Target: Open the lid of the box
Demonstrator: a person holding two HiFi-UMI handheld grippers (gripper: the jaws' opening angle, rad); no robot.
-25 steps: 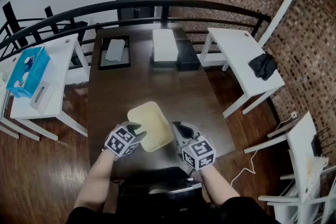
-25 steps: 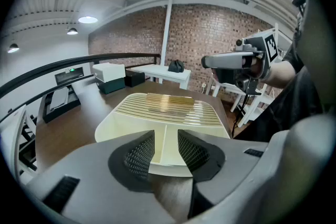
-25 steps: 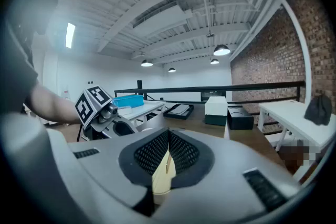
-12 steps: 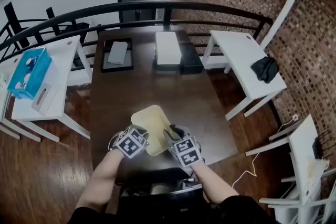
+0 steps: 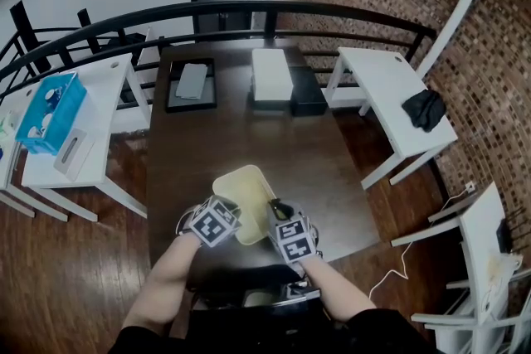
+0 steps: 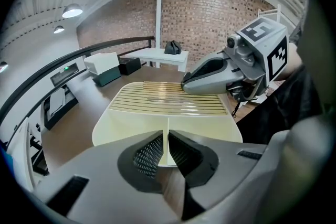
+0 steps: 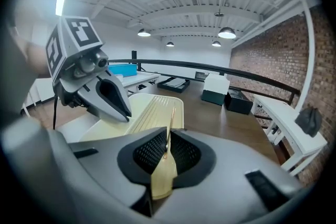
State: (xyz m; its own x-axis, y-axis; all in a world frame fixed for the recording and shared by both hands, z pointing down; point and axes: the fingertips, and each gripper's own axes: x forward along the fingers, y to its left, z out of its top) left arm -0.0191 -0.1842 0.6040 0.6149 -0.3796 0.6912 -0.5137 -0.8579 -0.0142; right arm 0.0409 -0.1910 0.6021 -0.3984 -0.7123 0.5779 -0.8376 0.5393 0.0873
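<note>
A cream box with a ribbed lid lies on the dark wooden table, near its front edge. My left gripper is at the box's near left side. In the left gripper view it is shut on a thin cream tab of the box. My right gripper is at the near right side. Its jaws are closing, with a thin cream flap pinched upright between the pads. Each gripper shows in the other's view, the right gripper and the left gripper, both over the lid.
At the table's far end are a black tray, a white box and a black box. White side tables stand on both sides; one holds a blue box, the other a black bag. A dark railing curves behind.
Both grippers have moved inward onto the box's near corners. The left one has closed on the tab, and the right one has come round onto the flap.
</note>
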